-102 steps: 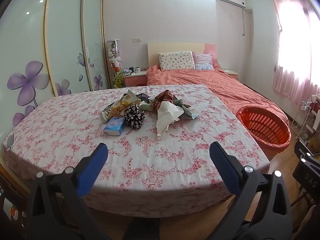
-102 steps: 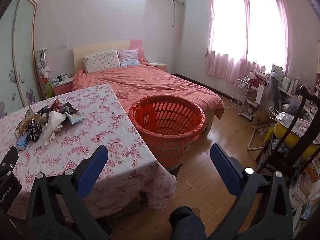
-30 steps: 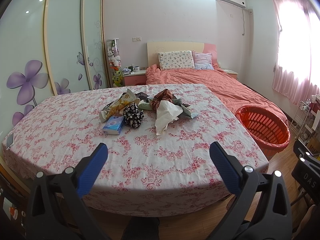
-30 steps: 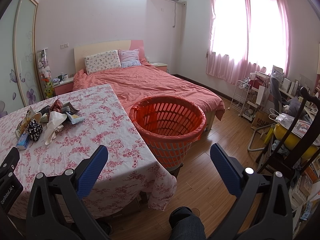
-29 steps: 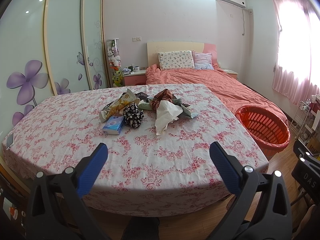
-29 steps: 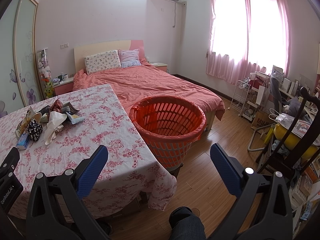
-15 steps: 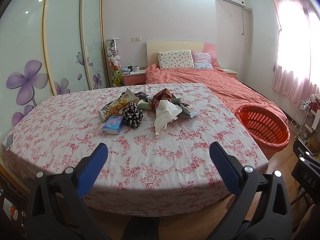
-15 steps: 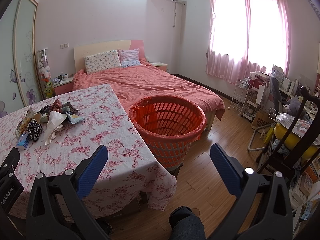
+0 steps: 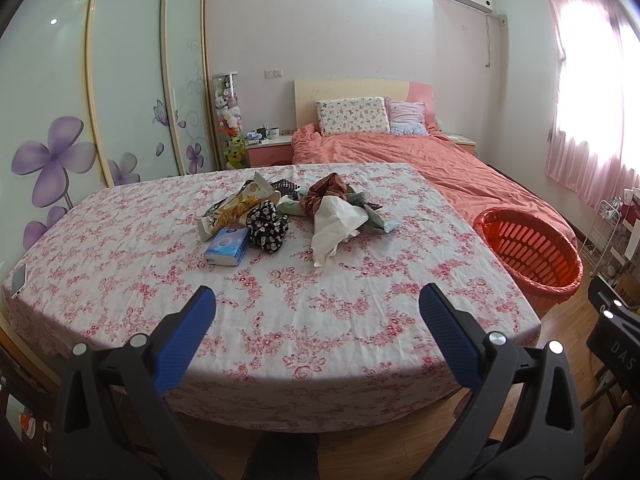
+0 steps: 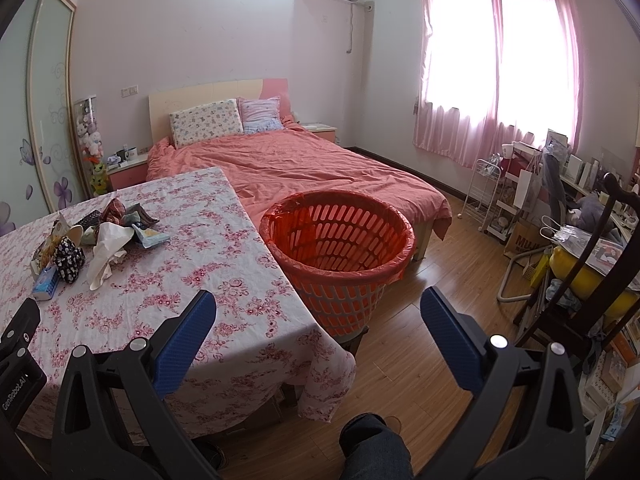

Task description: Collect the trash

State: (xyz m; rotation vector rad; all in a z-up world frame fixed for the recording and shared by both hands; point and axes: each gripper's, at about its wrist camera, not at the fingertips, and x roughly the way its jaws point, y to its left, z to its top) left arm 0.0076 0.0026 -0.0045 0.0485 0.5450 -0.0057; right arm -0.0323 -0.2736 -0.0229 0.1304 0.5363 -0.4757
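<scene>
A heap of trash lies in the middle of the floral tablecloth (image 9: pixel 280 312): a snack bag (image 9: pixel 236 204), a blue tissue pack (image 9: pixel 227 246), a black flowered bundle (image 9: pixel 267 227), crumpled white paper (image 9: pixel 334 224) and brown wrappers (image 9: pixel 324 194). The same heap (image 10: pixel 100 236) shows at the left of the right wrist view. An orange basket (image 10: pixel 338 256) lined with a red bag stands on the floor by the table's right edge, also seen as the basket (image 9: pixel 528 256). My left gripper (image 9: pixel 316 308) is open, well short of the heap. My right gripper (image 10: pixel 318 312) is open, near the basket.
A bed (image 10: pixel 304 172) with an orange cover stands behind the table. Sliding wardrobe doors (image 9: pixel 80 100) line the left wall. A phone (image 9: pixel 18 280) lies at the table's left edge. A dark chair (image 10: pixel 576 300), shelves and bags crowd the right side. Someone's knee (image 10: pixel 376 452) shows below.
Both views have shifted only slightly; the left gripper has edged a little toward the table. Both grippers stay open and the trash has not moved.
</scene>
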